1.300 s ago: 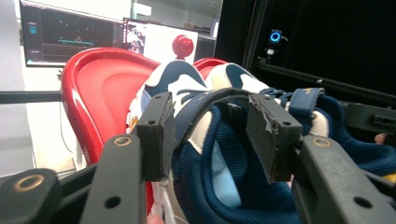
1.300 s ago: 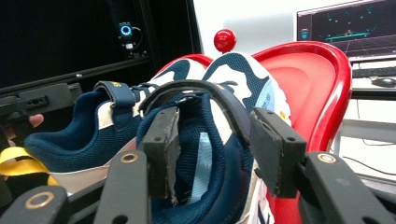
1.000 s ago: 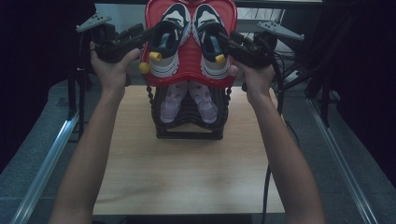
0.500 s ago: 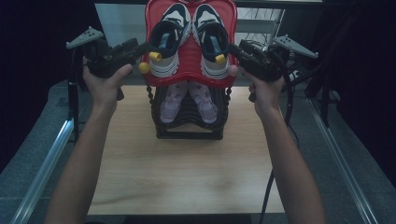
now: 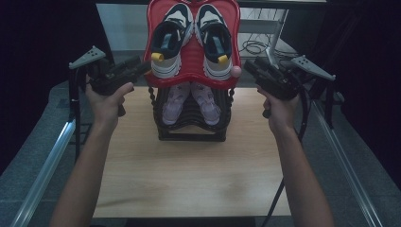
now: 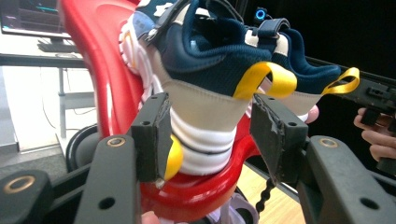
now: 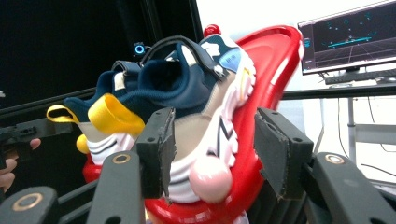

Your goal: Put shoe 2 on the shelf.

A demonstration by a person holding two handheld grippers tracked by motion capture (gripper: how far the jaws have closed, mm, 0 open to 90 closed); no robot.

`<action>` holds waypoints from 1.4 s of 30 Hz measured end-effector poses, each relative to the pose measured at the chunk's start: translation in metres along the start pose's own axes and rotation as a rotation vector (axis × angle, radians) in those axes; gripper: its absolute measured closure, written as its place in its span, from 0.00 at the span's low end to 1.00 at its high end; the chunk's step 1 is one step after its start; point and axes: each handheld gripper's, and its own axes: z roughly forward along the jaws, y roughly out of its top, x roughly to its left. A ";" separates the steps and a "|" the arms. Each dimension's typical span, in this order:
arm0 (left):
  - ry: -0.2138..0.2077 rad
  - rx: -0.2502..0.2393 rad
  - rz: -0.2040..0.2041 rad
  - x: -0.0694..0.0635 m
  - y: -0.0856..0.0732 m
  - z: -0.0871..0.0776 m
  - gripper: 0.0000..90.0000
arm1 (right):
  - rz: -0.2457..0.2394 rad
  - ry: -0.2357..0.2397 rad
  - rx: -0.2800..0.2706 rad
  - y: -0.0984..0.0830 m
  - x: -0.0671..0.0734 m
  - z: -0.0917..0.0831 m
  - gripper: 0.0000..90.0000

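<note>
A red top tray (image 5: pixel 191 66) of a shoe rack holds a pair of navy-and-white sneakers, the left one (image 5: pixel 166 47) and the right one (image 5: pixel 215 45), each with a yellow heel loop. My left gripper (image 5: pixel 139 66) is open just off the tray's left edge. In the left gripper view its jaws (image 6: pixel 212 135) frame the sneaker heel (image 6: pixel 205 107) and a yellow knob (image 6: pixel 175 156) without touching them. My right gripper (image 5: pixel 249 66) is open, a little off the right edge by a pink knob (image 5: pixel 235 71). Its jaws (image 7: pixel 212 140) frame that pink knob (image 7: pixel 210 179).
Under the tray a black rack (image 5: pixel 189 132) holds a pair of pink shoes (image 5: pixel 175 97) on the wooden table (image 5: pixel 189 175). Metal rails (image 5: pixel 42 170) run along both table sides. A cable (image 5: pixel 283 189) hangs from the right gripper. A monitor (image 7: pixel 345 42) stands behind.
Both grippers have drawn outward from the sides of the red tray, the left to the left and the right to the right. The tray and the shoes have stayed in place.
</note>
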 end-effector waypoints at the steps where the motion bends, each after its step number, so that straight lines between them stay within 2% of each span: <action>1: 0.003 -0.004 0.004 0.000 -0.002 -0.002 0.54 | 0.004 -0.002 0.006 -0.002 -0.002 -0.003 0.54; 5: 0.005 -0.017 0.011 0.000 -0.010 -0.012 0.54 | -0.014 -0.007 0.022 -0.011 -0.004 -0.011 0.54; 12: -0.003 0.023 -0.011 0.005 -0.031 -0.023 0.54 | -0.004 -0.005 0.056 -0.035 -0.007 -0.019 0.54; 16: 0.010 0.060 -0.015 0.011 -0.044 -0.026 0.53 | 0.005 -0.004 0.075 -0.046 -0.008 -0.022 0.54; 20: 0.018 0.087 -0.017 0.015 -0.059 -0.029 0.53 | -0.008 -0.013 0.088 -0.059 -0.010 -0.028 0.53; 30: 0.018 0.110 -0.054 0.019 -0.090 -0.045 0.53 | 0.002 -0.028 0.130 -0.086 -0.022 -0.043 0.53; 31: 0.017 0.117 -0.059 0.019 -0.099 -0.048 0.53 | 0.014 -0.033 0.139 -0.094 -0.026 -0.048 0.53; 35: 0.026 0.144 -0.057 0.019 -0.116 -0.050 0.53 | 0.026 -0.037 0.146 -0.106 -0.030 -0.053 0.53; 42: 0.034 0.211 -0.076 0.024 -0.155 -0.053 0.53 | 0.010 -0.058 0.201 -0.136 -0.035 -0.062 0.53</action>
